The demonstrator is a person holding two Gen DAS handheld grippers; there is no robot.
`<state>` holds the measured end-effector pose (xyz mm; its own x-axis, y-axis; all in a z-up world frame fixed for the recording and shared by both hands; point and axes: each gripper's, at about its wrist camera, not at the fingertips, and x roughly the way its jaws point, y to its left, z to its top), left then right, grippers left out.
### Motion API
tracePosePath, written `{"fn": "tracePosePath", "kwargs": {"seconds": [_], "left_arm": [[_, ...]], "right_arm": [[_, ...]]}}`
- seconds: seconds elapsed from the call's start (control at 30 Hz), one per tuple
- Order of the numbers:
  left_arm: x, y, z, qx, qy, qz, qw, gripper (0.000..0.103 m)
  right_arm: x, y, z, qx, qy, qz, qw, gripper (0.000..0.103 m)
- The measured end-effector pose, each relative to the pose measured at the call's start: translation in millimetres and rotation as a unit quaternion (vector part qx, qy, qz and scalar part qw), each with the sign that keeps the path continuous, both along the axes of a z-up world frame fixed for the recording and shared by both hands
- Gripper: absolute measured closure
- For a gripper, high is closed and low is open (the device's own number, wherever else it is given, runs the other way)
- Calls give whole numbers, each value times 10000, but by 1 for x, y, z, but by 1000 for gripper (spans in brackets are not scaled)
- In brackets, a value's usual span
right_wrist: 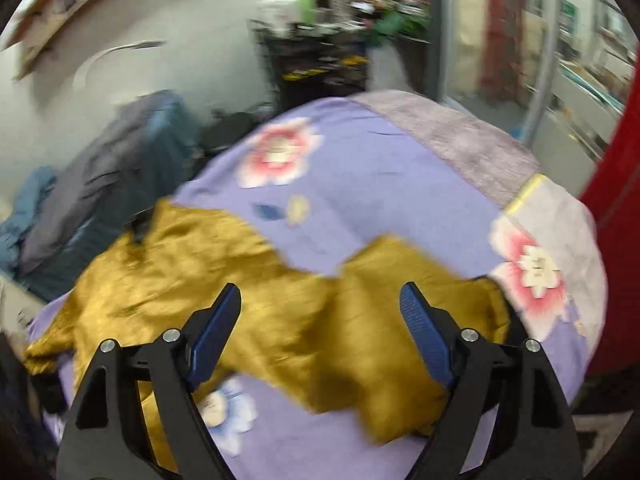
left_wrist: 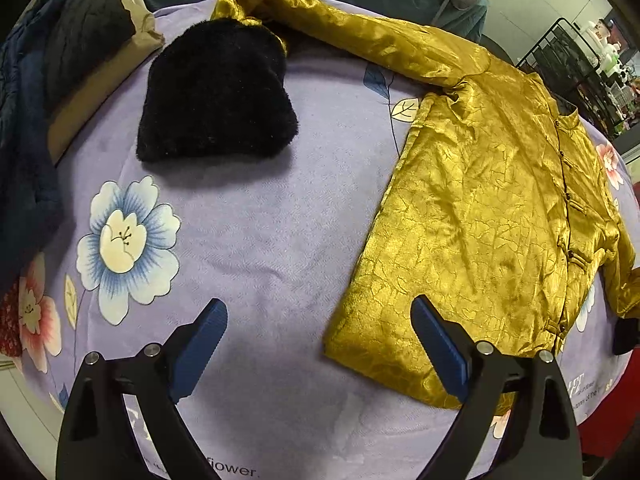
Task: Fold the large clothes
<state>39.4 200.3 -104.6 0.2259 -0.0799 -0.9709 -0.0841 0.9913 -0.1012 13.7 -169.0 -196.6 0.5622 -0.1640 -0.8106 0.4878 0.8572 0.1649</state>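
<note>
The gold satin jacket point(left_wrist: 492, 216) is spread flat on the floral purple blanket point(left_wrist: 256, 216), its buttoned front running away from the hem. The hem corner is found just beside the released, empty left claw point(left_wrist: 320, 344). Over a sleeve, the right claw point(right_wrist: 320, 332) is spread, gripping nothing.

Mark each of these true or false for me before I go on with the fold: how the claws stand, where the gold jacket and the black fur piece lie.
1. The left claw is open and holds nothing. True.
2. The right claw is shut on the gold jacket. False: its jaws stand apart over the jacket's cloth.
3. The gold jacket lies spread on the floral blanket. True.
4. The black fur piece lies on top of the jacket's front. False: it sits on the blanket beside the body, at the end of the outstretched sleeve.
</note>
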Motion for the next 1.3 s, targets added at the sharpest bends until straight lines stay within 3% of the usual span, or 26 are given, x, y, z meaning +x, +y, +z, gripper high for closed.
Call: {"fn": "tracePosePath", "kwargs": {"seconds": [0.07, 0.2, 0.37, 0.43, 0.47, 0.5, 0.57, 0.67, 0.73, 0.83, 0.93, 1.03, 1.13, 1.3], "left_arm": [[2, 0, -7, -75, 76, -106, 9999, 12], [5, -6, -28, -192, 350, -267, 9988, 12], [8, -26, -60, -288, 671, -614, 9954, 13], [9, -38, -68, -300, 722, -787, 9938, 18], [10, -46, -66, -250, 661, -917, 9933, 36], [11, -55, -62, -296, 617, -1102, 9915, 65], [13, -79, -46, -613, 604, -1463, 9855, 90], [15, -120, 3, -768, 52, -2159, 9734, 93], [25, -141, 58, -1010, -557, -2348, 9652, 93], [59, -153, 145, -1255, -1620, -2165, 9545, 93], [109, -144, 196, -1500, -2071, -1734, 9511, 93], [151, -136, 206, -1004, -2168, -1402, 9609, 93], [183, -117, 193, -1170, -1833, -965, 9713, 93], [202, -104, 168, -982, -1479, -724, 9814, 93]], "right_arm": [[-1, 34, 1, 29, 119, 878, 9961, 22], [-12, 103, -54, 507, 844, 1778, 9791, 22], [-38, 154, -126, 1146, 1567, 1655, 9669, 22], [-58, 154, -121, 1355, 1642, 1553, 9647, 22], [-62, 159, -124, 1419, 1646, 1506, 9644, 22], [-66, 162, -122, 1407, 1647, 1484, 9649, 22], [-71, 165, -117, 1280, 1525, 1338, 9708, 22], [-75, 157, -113, 1313, 1448, 1197, 9734, 22], [-72, 153, -115, 1352, 1481, 1118, 9733, 22], [-65, 140, -117, 1419, 1443, 958, 9746, 22], [-49, 141, -120, 1362, 1405, 1105, 9744, 22], [-25, 157, -130, 1353, 1380, 1333, 9720, 22], [-3, 166, -137, 1585, 1053, 1153, 9749, 22], [50, 182, -155, 2012, 929, 917, 9708, 22]]}}
